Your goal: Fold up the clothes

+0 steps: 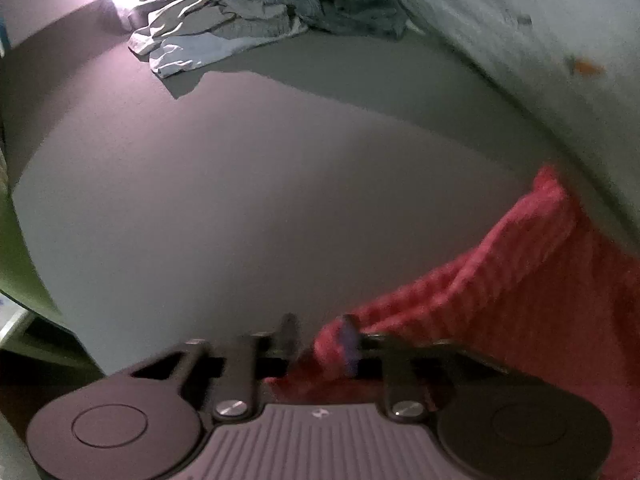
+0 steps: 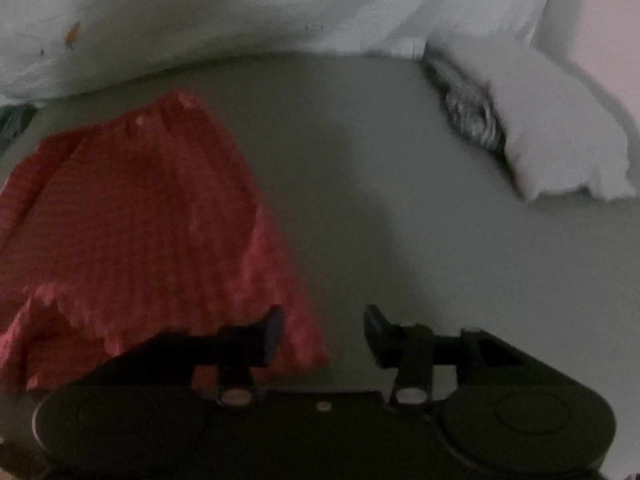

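Observation:
A red ribbed garment [image 2: 140, 216] lies spread on the grey bed sheet [image 2: 400, 200]. In the left wrist view its edge [image 1: 500, 264] runs from the right down between my fingers. My left gripper [image 1: 320, 340] has its jaws closed in on a bunched corner of the red garment. My right gripper [image 2: 324, 332] is open and empty, low over the sheet, its left finger [image 2: 272, 332] above the garment's near right corner and its right finger over bare sheet.
A heap of crumpled grey and white clothes [image 1: 224, 28] lies at the far end of the bed. A white patterned duvet [image 2: 240, 12] borders the far side. A white pillow [image 2: 560, 136] sits at the right, with a dark striped item [image 2: 468, 108] beside it.

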### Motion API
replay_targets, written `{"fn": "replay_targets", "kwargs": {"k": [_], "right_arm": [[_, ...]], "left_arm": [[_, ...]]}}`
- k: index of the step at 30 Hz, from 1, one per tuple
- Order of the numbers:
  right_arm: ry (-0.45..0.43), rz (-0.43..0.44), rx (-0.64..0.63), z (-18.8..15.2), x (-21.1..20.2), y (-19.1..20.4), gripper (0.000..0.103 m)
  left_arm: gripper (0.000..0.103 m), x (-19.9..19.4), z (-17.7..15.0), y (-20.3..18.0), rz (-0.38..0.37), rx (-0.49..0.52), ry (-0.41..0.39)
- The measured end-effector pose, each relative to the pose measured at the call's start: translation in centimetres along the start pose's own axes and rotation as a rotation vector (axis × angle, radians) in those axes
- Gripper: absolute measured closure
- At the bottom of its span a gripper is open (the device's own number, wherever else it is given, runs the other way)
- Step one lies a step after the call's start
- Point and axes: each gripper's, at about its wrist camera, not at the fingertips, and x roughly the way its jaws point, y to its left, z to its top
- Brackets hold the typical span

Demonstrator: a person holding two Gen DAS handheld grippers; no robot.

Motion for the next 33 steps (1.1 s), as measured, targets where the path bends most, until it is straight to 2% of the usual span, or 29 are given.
{"fn": "replay_targets", "kwargs": {"k": [2,4,7,12,15,17,20,21,24,25,26,27,28,29,31,33], "right_arm": [[-0.043,0.018,0.035,1.2,0.1,0.7,0.042],[-0.071,0.053,0.070,2.7,0.9,1.9,0.034],[-0.095,0.083,0.037,5.1,2.3,4.5,0.032],[-0.132,0.111,-0.079,10.0,5.6,9.3,0.027],[-0.120,0.149,-0.072,13.6,9.2,10.5,0.028],[-0.100,0.168,-0.074,15.7,11.6,11.6,0.034],[-0.072,0.199,-0.101,18.2,14.5,13.4,0.038],[-0.063,0.210,-0.110,19.1,15.5,14.0,0.038],[-0.027,0.236,-0.111,20.6,18.2,15.4,0.037],[-0.013,0.243,-0.104,20.9,19.0,15.7,0.038],[-0.007,0.249,-0.111,21.0,19.5,16.0,0.042],[-0.006,0.254,-0.124,21.0,19.8,16.3,0.057],[-0.005,0.259,-0.137,21.1,20.1,16.6,0.079],[-0.016,0.234,-0.151,21.1,20.2,16.8,0.089],[-0.068,0.155,-0.170,21.3,20.0,17.3,0.096],[-0.119,0.132,-0.180,22.0,19.6,17.4,0.099]], "left_arm": [[0.033,-0.8,0.8,-0.2,-0.074,-0.012,-0.030],[0.026,-0.6,2.2,-1.5,-0.153,-0.001,-0.043],[0.022,0.9,4.7,-4.7,-0.260,0.053,-0.022],[0.020,5.8,9.7,-10.8,-0.315,0.201,0.032],[0.020,9.4,12.3,-13.5,-0.362,0.246,0.107],[0.020,11.6,13.8,-15.0,-0.394,0.276,0.155],[0.020,13.5,14.4,-16.9,-0.457,0.340,0.229],[0.016,13.7,14.4,-17.3,-0.480,0.355,0.245],[0.019,13.7,14.3,-18.3,-0.555,0.403,0.280],[0.027,13.6,14.3,-18.5,-0.562,0.401,0.278],[0.049,13.6,14.2,-18.6,-0.564,0.392,0.270],[0.059,13.6,14.2,-18.7,-0.565,0.384,0.263],[0.082,13.3,14.1,-18.7,-0.542,0.373,0.238],[0.102,13.2,14.1,-18.8,-0.514,0.375,0.202],[0.102,12.3,14.2,-19.5,-0.455,0.412,0.102],[0.102,11.6,14.7,-20.5,-0.449,0.430,0.053]]}}
